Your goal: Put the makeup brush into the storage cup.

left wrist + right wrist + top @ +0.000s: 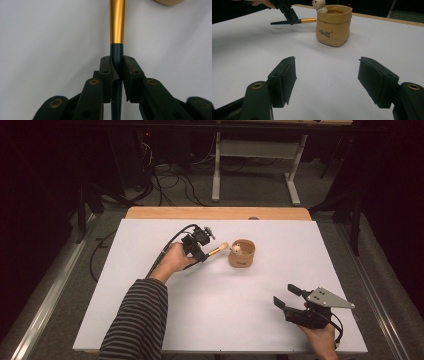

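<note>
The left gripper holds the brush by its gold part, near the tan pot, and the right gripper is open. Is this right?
Not quite. The left gripper clamps the brush on its dark handle, below the gold part, as the left gripper view shows. It is near the tan pot, and the right gripper is open.

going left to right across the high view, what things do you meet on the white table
striped sleeve → left tool → gold-handled brush → tan pot with small bear → right tool
</note>
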Available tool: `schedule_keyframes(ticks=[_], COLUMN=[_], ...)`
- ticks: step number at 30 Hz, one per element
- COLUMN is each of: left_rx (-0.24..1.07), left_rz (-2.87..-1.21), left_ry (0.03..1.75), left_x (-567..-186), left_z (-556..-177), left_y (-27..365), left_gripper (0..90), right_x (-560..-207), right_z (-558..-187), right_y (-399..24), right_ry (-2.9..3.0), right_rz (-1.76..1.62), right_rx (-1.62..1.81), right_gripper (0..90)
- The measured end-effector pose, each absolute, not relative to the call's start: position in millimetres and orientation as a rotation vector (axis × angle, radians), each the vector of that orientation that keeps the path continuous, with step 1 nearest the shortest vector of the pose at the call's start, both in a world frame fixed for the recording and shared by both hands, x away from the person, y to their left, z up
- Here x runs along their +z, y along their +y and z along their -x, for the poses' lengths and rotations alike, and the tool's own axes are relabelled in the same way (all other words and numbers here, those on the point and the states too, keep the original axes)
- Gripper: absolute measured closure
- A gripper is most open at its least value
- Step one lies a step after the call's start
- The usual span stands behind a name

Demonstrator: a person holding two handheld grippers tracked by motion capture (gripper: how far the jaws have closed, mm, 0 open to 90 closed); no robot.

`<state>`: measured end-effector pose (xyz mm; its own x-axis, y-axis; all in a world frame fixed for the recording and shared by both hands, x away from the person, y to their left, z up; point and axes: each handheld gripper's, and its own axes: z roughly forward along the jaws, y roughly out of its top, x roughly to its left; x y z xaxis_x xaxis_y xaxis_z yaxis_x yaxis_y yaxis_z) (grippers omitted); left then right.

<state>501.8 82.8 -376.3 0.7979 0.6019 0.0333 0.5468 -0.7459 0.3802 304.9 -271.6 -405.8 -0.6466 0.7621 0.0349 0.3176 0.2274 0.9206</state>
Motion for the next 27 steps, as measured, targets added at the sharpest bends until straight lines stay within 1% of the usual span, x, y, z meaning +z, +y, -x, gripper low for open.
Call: schedule_keyframes(ticks=[13, 20, 27], left_rx=[0.235, 0.249, 0.242], left_rz=[-2.600, -2.573, -2.542], left_ry=[0.853, 0.870, 0.862], left_x=[-364, -358, -350], left_z=[-495, -493, -489], left_y=[85, 90, 95], left_gripper=[78.5, 78.5, 78.5], right_x=[-406, -406, -406], right_z=[-304, -305, -305], right_y=[-271, -271, -271], right_ry=[2.082, 2.082, 2.083], right_rz=[-0.996, -0.994, -0.993], right_rx=[1.403, 1.404, 1.406], right_gripper=[32.3, 32.3, 32.3])
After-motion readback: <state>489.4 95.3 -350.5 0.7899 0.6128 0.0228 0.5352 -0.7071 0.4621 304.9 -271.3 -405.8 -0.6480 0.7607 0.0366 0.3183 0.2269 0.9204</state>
